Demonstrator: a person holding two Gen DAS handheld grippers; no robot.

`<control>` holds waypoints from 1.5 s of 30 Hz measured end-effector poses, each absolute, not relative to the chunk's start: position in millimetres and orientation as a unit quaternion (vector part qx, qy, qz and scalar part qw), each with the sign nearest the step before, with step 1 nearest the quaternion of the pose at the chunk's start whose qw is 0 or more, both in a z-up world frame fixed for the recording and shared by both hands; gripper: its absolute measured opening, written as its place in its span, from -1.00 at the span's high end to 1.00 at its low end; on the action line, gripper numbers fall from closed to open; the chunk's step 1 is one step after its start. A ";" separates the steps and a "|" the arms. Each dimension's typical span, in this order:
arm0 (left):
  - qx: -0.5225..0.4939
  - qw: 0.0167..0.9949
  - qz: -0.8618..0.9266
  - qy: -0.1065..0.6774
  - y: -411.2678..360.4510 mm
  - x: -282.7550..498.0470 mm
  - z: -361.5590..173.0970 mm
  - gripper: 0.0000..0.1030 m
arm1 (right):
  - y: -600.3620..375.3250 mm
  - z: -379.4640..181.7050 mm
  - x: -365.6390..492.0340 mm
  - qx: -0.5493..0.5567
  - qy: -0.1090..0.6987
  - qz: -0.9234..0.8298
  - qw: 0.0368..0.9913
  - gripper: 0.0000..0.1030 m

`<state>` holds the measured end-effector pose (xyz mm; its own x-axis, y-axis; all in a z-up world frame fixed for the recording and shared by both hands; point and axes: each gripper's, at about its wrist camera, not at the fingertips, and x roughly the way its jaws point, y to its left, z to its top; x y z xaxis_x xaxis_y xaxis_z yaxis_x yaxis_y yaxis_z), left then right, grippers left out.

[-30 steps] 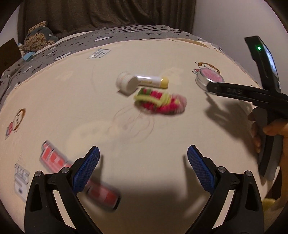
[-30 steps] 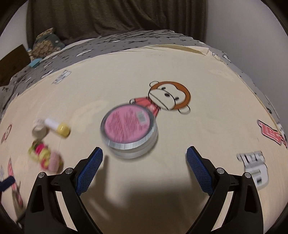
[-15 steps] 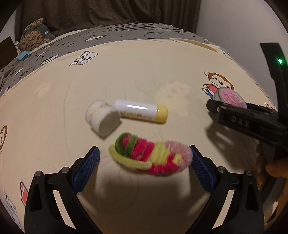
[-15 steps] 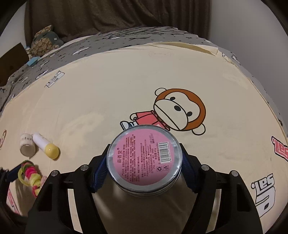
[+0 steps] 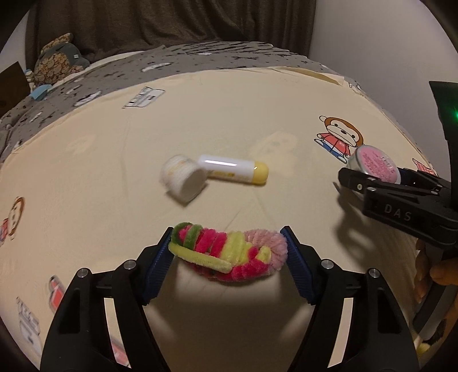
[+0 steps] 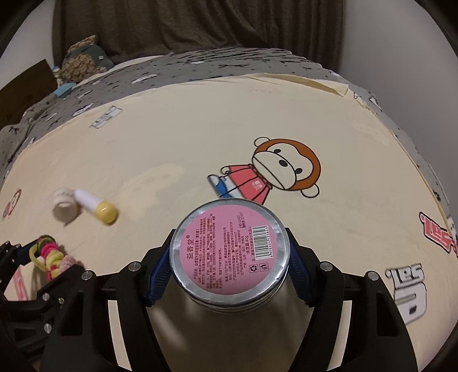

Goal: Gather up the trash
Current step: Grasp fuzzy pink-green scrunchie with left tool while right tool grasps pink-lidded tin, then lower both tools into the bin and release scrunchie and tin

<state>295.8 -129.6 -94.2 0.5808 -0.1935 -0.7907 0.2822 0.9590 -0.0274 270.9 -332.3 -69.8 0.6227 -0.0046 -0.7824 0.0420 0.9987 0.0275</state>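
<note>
Both hand-held grippers loaded over the bed.

My left hand-held gripper [image 5: 227,253] clamps the fuzzy hair ties [image 5: 229,253]; my right hand-held gripper [image 6: 229,267] grips the pink-labelled tin [image 6: 229,251], tube [image 5: 233,169] farther off.

Cream cartoon-print bedsheet [image 6: 229,128], grey patterned blanket [image 6: 200,68], dark curtain [image 6: 186,25], white wall [image 6: 400,34], dim light

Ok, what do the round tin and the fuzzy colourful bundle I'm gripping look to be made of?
Round tin: likely thin metal, with a dull silver rim and a pink printed paper label bearing a barcode. Fuzzy bundle: soft chenille-like fibre in pink, green and yellow coils, matte and fluffy; possibly hair ties or pipe cleaners.
</note>
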 end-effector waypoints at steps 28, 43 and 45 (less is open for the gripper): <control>0.039 0.911 -0.121 0.392 -23.5 43.2 -80.6 -0.36 | -250.8 -53.9 -3.2 -0.026 0.365 0.099 0.926 -0.38; 0.044 0.852 -0.142 0.501 -28.2 -8.7 -183.8 -0.37 | -223.0 -146.9 -45.1 -0.021 0.464 0.093 0.881 -0.38; 0.046 0.843 -0.145 0.516 -28.8 -12.2 -195.8 -0.37 | -222.1 -155.8 -47.4 -0.021 0.476 0.093 0.874 -0.38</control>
